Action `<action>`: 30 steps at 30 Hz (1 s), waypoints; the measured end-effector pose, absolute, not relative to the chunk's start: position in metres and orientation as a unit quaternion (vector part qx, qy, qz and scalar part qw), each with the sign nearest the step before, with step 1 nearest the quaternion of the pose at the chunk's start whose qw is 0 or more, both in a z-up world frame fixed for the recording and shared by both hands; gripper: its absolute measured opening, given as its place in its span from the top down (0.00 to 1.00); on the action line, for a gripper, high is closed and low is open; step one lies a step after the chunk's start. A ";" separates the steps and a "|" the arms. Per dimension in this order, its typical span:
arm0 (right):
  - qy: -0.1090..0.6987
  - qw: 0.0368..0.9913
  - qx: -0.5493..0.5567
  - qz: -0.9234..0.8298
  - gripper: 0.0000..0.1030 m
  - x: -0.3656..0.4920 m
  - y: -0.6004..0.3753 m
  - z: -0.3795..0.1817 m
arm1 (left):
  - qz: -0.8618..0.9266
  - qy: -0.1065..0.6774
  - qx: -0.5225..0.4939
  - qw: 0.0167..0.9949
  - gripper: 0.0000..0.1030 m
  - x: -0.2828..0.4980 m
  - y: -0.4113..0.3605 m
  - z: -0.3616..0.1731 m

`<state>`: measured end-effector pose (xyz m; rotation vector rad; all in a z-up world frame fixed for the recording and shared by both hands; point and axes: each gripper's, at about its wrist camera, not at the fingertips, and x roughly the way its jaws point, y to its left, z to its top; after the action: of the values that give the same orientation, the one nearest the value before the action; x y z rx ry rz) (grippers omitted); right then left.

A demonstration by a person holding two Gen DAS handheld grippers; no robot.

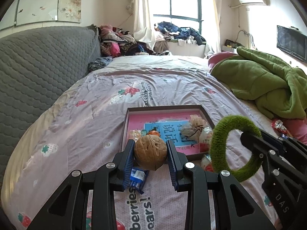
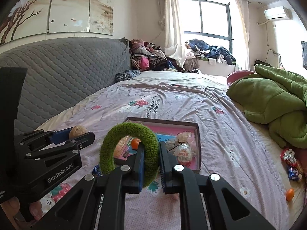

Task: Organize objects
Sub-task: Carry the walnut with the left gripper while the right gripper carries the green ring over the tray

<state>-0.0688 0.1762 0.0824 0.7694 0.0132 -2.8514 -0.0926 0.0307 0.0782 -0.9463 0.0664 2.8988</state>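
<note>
My left gripper (image 1: 150,151) is shut on a brown walnut (image 1: 150,153), held above the bedspread just short of the box. My right gripper (image 2: 151,153) is shut on a fuzzy green ring (image 2: 130,151), which stands upright between its pads; the same ring (image 1: 233,145) shows at the right of the left wrist view. Ahead lies a shallow dark box (image 1: 206,113) with a pink and blue lining. In it are a small orange fruit (image 2: 135,143), a beige net pouch (image 1: 193,128) and a wrapped chocolate egg (image 2: 182,152). The walnut (image 2: 77,131) and left gripper (image 2: 74,136) also appear in the right wrist view.
A blue snack packet (image 1: 137,178) lies under my left gripper. Wrapped sweets (image 2: 292,164) and an orange fruit (image 2: 289,194) lie on the bedspread at the right. A green blanket (image 2: 274,103) is heaped at right. A grey padded headboard (image 1: 38,72) runs along the left.
</note>
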 end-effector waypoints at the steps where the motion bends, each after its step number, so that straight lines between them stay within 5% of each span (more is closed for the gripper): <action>1: 0.005 0.093 0.259 -0.961 0.87 -0.071 0.177 0.084 | 0.949 0.021 -0.310 0.046 0.67 -0.095 0.030 0.079; 30: 0.007 0.066 0.295 -0.953 0.87 -0.204 0.181 0.050 | 0.940 0.020 -0.338 0.043 0.67 -0.238 0.024 0.038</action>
<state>-0.2036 0.1812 0.0501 0.8905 0.0225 -2.8748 -0.2379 0.0239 0.0381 -1.0327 0.0618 2.8757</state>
